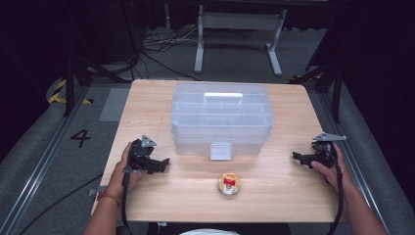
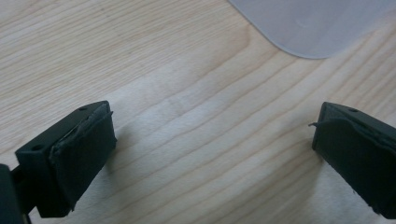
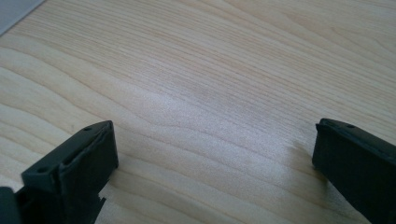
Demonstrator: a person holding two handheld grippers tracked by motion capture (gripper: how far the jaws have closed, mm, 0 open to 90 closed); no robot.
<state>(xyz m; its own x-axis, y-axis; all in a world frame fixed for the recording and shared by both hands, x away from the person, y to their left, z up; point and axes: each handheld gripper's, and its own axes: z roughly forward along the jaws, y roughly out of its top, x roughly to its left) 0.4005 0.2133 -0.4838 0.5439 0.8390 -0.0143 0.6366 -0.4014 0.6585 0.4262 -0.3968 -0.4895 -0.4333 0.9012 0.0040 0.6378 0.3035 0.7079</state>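
Both grippers, left (image 1: 164, 164) and right (image 1: 296, 156), have fingers released, flanking the clear box (image 1: 221, 119); the round tin (image 1: 229, 183) lies just before the box, apart from both.

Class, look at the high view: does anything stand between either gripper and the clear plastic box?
Nothing visible does. Bare table separates the left gripper and right gripper from the clear plastic box.

A light wooden counter (image 1: 147, 98) carries a clear plastic storage box (image 1: 221, 117) at its middle, with a small round tin (image 1: 229, 183) lying near the front edge.
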